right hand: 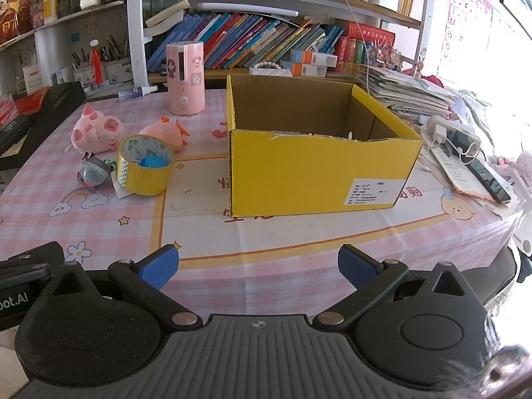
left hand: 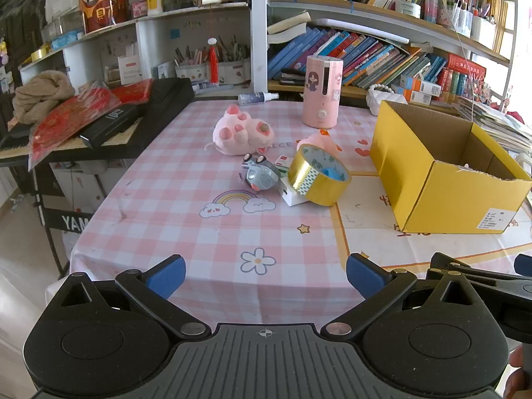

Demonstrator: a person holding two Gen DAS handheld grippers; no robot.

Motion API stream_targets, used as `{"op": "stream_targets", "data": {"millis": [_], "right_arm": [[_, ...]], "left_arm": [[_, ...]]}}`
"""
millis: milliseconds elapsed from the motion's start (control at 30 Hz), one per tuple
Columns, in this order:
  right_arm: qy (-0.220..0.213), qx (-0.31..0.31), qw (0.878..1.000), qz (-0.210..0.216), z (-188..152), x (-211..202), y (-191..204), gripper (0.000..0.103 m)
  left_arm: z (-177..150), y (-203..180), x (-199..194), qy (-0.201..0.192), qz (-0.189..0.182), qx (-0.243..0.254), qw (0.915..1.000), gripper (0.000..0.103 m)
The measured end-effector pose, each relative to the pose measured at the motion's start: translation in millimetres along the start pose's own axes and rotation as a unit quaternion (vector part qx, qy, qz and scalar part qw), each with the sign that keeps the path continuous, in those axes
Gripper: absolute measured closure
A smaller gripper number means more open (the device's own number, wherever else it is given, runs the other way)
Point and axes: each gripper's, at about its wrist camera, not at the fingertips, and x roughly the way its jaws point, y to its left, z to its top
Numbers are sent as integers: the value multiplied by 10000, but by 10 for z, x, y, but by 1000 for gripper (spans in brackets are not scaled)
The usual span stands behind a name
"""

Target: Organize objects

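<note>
The left gripper [left hand: 265, 277] hangs above the near edge of the tabletop [left hand: 186, 219], its blue fingers [left hand: 166, 274] spread wide with nothing between them. The right gripper [right hand: 258, 267] is the same, fingers [right hand: 357, 266] wide apart and empty.

In the left view, the gold tape roll [left hand: 317, 176] lies tilted at 12 o'clock, leaning on a small white box [left hand: 292, 196]. Just at 9 o'clock of the roll is a grey toy mouse [left hand: 261, 174]. Beyond them at 11 o'clock lies a pink plush paw [left hand: 242, 131], and a pink plush chick [left hand: 316, 141] sits behind the roll. The yellow cardboard box [left hand: 442, 179] stands open at 2 o'clock. The pink humidifier [left hand: 322, 91] stands upright at 12 o'clock, far back.
</note>
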Motion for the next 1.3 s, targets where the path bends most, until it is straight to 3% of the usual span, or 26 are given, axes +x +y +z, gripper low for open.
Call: {"op": "stream_targets", "data": {"millis": [1300], "right_arm": [[6,-4,10000,-9,0,6,23,0]], "left_arm": [[1,44,57,39,-36,-23,10000,0]]}}
